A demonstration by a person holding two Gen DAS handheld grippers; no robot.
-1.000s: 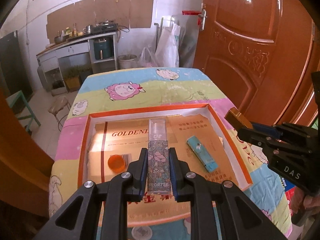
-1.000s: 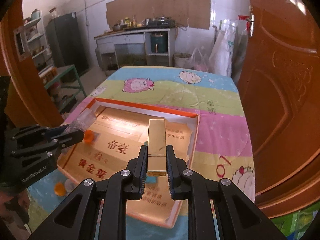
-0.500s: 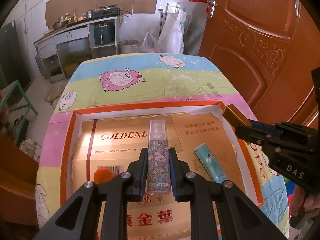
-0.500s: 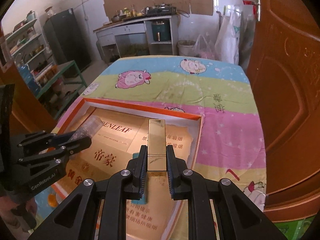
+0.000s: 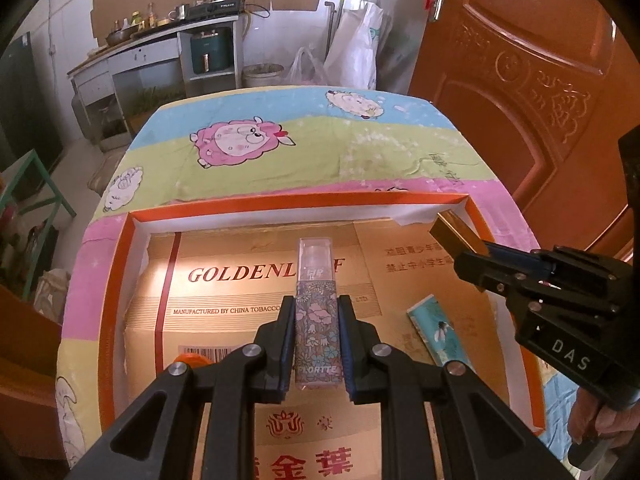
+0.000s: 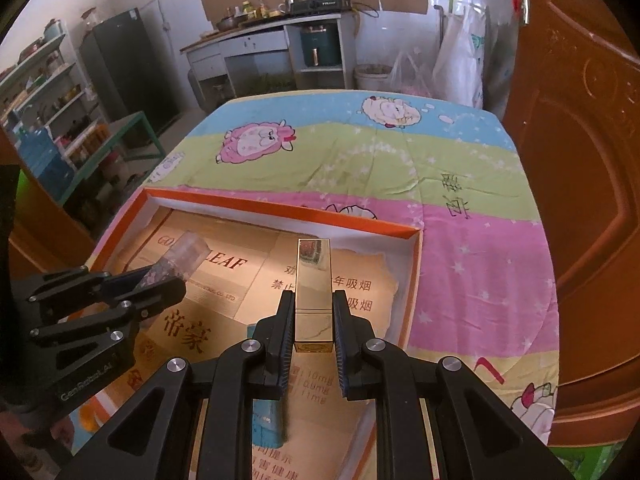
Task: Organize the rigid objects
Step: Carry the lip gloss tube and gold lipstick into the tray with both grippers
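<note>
At the bottom centre of the left wrist view, the left hand-held gripper [image 5: 316,344] is closed on a floral tube with a clear cap [image 5: 317,312], which juts forward over the orange-rimmed tray [image 5: 296,201]. Low in the right wrist view, the right hand-held gripper [image 6: 313,340] likewise pinches a gold case [image 6: 314,296], its far end reaching toward the tray's upper right corner. Under both lies a cardboard liner printed in red [image 5: 240,276], and on it, lower right in the left view, a teal tube [image 5: 438,334] rests flat; an orange cap [image 5: 192,359] peeks out at lower left beside the left finger. To my eye the step is setting both pieces down inside the tray. Doing it well would mean lowering each until it lies flat on the liner, parallel to the teal tube and clear of it, and only then easing the jaws apart, since the smooth gold case may slide or roll if dropped from height. Keep the two tools apart so they do not knock. Beyond the tray the sheep-patterned cloth [image 5: 304,160] covers the bench, and a kitchen counter [image 5: 160,36] stands along the back wall.
</note>
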